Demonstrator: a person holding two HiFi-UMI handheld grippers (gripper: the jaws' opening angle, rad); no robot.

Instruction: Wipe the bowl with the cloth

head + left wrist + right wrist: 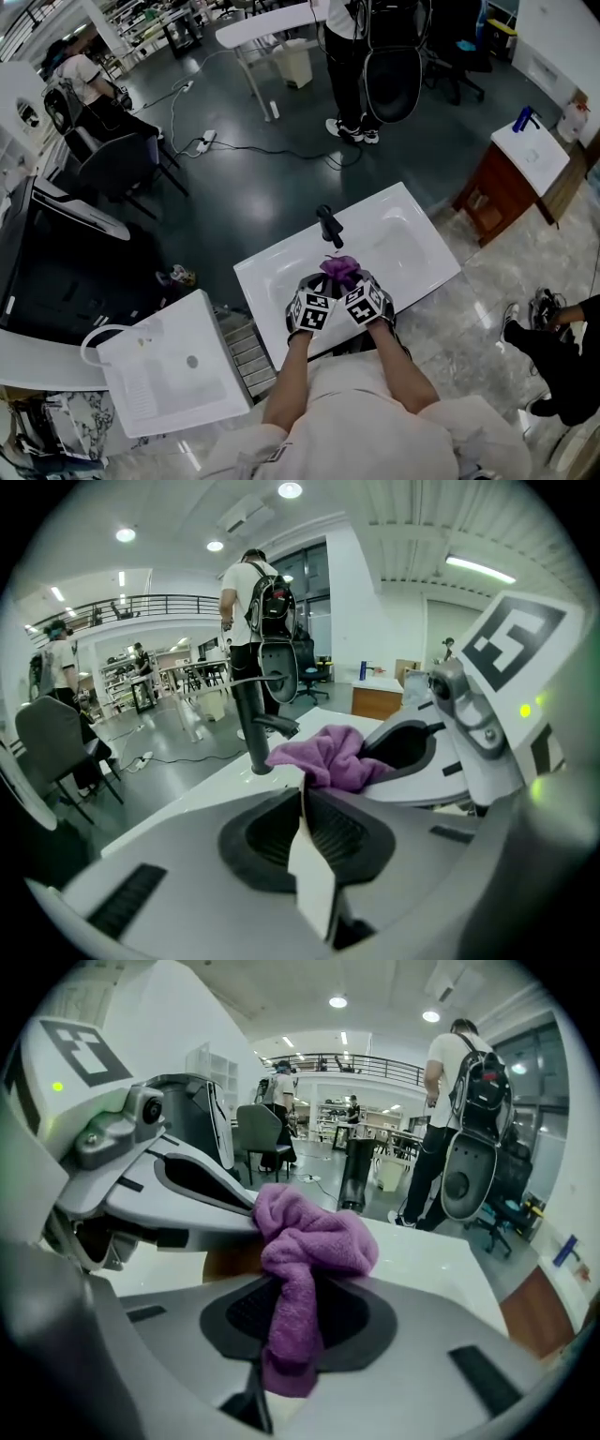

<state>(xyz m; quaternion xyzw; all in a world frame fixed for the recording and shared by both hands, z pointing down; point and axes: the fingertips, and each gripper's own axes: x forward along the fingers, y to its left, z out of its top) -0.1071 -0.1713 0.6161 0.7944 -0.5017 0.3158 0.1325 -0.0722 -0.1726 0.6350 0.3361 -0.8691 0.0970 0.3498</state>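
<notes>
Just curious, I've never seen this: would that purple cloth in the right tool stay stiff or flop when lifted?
Probably floppy: the purple cloth bunches and droops where the right tool pinches it. Likely light and unslippery, given its fluffy pile.

Left gripper (305,808) jaws pinch a thin white edge (314,878); right gripper (291,1330) jaws clamp the cloth (314,1237).

Cloth (305,1241): purple terry, rough matt pile.
Bowl (312,878): thin, smooth white rim.
Left claw (303,799), right claw (300,1297): smooth pale plastic shells, matt black ribbed pads.
Worktop (272,281): glossy white.
Tap (328,225): matt black.
</notes>
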